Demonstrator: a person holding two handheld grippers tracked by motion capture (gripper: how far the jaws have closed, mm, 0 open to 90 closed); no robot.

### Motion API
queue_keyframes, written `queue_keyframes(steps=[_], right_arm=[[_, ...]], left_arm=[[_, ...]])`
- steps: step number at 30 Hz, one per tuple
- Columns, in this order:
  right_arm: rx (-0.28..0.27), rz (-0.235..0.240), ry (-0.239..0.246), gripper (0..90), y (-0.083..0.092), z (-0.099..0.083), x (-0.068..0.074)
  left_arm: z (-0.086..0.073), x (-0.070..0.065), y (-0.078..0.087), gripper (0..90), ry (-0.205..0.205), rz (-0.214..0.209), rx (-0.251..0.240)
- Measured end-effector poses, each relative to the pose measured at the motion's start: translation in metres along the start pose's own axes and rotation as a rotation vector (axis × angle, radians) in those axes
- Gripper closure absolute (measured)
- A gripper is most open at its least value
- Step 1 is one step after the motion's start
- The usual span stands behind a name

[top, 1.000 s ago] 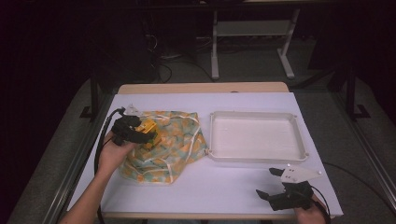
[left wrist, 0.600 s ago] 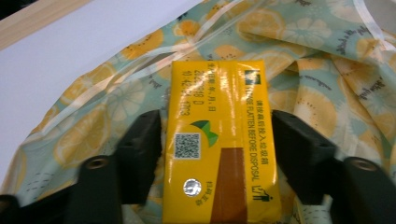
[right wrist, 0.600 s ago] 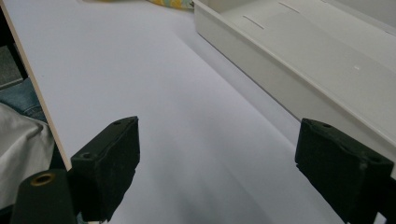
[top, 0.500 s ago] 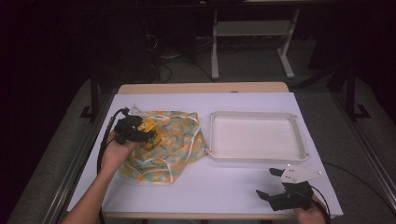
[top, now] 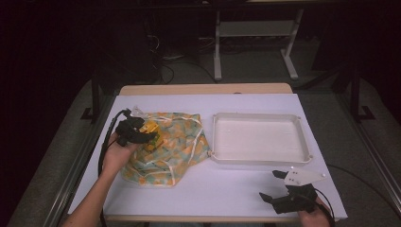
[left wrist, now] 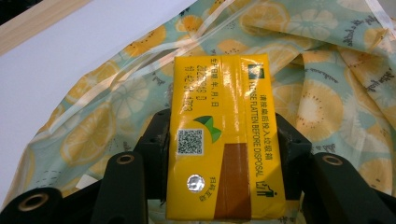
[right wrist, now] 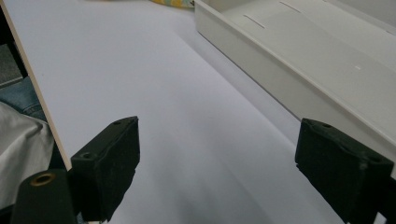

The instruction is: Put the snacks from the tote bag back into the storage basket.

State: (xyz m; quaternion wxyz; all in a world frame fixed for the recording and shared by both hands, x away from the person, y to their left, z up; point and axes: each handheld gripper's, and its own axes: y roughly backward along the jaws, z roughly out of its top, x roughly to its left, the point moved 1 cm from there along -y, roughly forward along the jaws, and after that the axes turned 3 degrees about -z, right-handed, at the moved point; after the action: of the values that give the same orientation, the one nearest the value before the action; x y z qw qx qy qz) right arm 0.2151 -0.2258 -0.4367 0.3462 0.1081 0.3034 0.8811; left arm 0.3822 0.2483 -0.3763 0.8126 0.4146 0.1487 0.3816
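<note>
While my left gripper (left wrist: 219,154) has just been closing and now clamps the yellow carton (left wrist: 223,135) over the fruit-print bag (top: 175,142), the carton's long axis runs straight out between the jaws. The white tray (top: 215,137) lies to its right, nearer my right gripper (right wrist: 219,168), whose jaws stand wide and hold nothing. Printed text reads "PLEASE FLATTEN BEFORE DISPOSAL", beside a QR code.

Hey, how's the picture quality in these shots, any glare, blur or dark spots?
High view: room behind the table is nearly black, tabletop evenly lit. Left gripper view: sharp, with glare streaks on the yellow packet. Right gripper view: near claw pads soft, white tray clearer.
</note>
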Motion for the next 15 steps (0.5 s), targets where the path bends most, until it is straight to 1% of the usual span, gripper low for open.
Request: queue_keyframes(steps=[2, 3, 6, 9, 11, 14, 15], right_arm=[[0.000, 0.000, -0.001, 13.5, 0.0000, -0.0002, -0.0003], [0.001, -0.001, -0.006, 13.4, 0.0001, -0.0002, -0.0001], [0.000, 0.001, -0.008, 13.4, -0.0001, -0.0002, -0.0002], [-0.001, 0.001, -0.008, 13.4, -0.0003, 0.0000, -0.0004], [-0.002, 0.000, -0.009, 13.4, -0.0002, 0.0000, -0.0003], [-0.002, 0.001, -0.008, 13.4, 0.0000, -0.0003, -0.0008], [-0.003, 0.000, -0.009, 13.4, 0.0000, -0.0004, -0.0009]], left_arm=[[0.0000, 0.0007, -0.0002, 49.8, 0.005, -0.007, -0.004], [0.0004, 0.0017, -0.0002, 49.8, -0.003, -0.007, -0.002], [0.0011, 0.0020, -0.0001, 49.8, 0.000, -0.011, 0.004], [0.0014, 0.0024, -0.0002, 49.9, 0.007, -0.014, 0.003], [0.0015, 0.0020, 0.0002, 49.9, 0.004, -0.012, 0.006], [0.0015, 0.0022, -0.0002, 49.9, 0.012, -0.016, 0.000], [0.0018, 0.0042, 0.0005, 50.0, 0.016, -0.025, 0.003]])
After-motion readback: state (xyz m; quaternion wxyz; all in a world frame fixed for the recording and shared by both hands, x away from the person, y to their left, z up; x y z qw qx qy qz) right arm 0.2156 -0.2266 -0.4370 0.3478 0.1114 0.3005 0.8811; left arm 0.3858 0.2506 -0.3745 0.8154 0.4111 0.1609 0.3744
